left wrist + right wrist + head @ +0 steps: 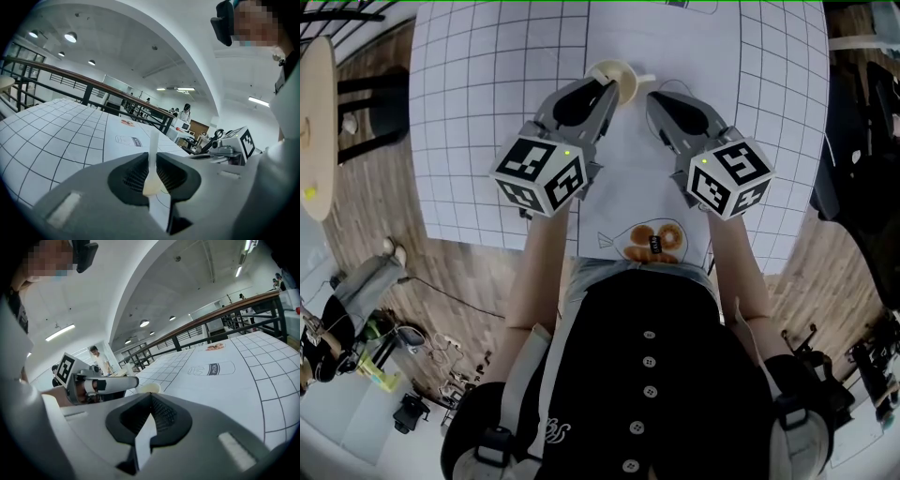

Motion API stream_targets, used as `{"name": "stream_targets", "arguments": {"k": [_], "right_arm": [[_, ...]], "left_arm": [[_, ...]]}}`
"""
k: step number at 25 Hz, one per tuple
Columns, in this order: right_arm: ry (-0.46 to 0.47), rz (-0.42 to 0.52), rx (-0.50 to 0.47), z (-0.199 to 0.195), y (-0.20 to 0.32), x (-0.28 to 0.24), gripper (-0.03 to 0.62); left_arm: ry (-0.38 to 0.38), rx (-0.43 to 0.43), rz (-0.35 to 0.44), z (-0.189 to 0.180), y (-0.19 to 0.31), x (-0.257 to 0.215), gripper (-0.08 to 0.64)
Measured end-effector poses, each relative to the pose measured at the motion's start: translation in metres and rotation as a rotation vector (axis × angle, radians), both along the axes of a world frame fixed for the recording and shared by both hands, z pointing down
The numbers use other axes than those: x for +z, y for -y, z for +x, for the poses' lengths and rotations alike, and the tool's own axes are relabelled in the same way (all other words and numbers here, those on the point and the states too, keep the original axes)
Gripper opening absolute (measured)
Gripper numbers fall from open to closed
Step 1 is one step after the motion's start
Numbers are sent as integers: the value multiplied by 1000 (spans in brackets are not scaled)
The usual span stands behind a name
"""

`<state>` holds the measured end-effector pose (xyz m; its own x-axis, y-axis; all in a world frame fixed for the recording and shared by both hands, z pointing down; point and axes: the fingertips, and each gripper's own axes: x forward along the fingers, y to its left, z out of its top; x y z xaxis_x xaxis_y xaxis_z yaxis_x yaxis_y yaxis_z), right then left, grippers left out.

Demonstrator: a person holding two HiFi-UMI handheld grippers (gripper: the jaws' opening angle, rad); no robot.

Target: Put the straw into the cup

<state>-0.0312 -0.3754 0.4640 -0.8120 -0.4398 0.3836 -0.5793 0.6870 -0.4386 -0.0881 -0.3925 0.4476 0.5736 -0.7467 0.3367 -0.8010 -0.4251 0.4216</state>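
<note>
- Left gripper has its jaws closed on the straw, at the cup (far on the tabletop).
- Right gripper is closed, empty, just right of the cup.

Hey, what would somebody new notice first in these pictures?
Two grippers topped with black-and-white marker cubes, the left gripper and right gripper, point up a white gridded table. A cream cup sits at the left gripper's tips. That gripper is shut on a thin white straw, and the right one is shut and empty.
</note>
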Motion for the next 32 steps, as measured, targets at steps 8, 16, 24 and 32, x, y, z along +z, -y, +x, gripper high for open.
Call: {"name": "stream_targets", "arguments": {"k": [8, 16, 24, 32], "right_arm": [[-9, -9, 1, 4, -2, 2, -2], [-3, -14, -8, 1, -6, 2, -2], [0, -2, -31, -1, -11, -1, -2], [2, 4, -37, -1, -13, -2, -2]], "left_arm": [[63, 7, -36, 5, 0, 13, 55], [143, 30, -87, 7, -6, 27, 58], [196, 40, -90, 8, -6, 31, 58], [219, 64, -99, 10, -3, 33, 58]]}}
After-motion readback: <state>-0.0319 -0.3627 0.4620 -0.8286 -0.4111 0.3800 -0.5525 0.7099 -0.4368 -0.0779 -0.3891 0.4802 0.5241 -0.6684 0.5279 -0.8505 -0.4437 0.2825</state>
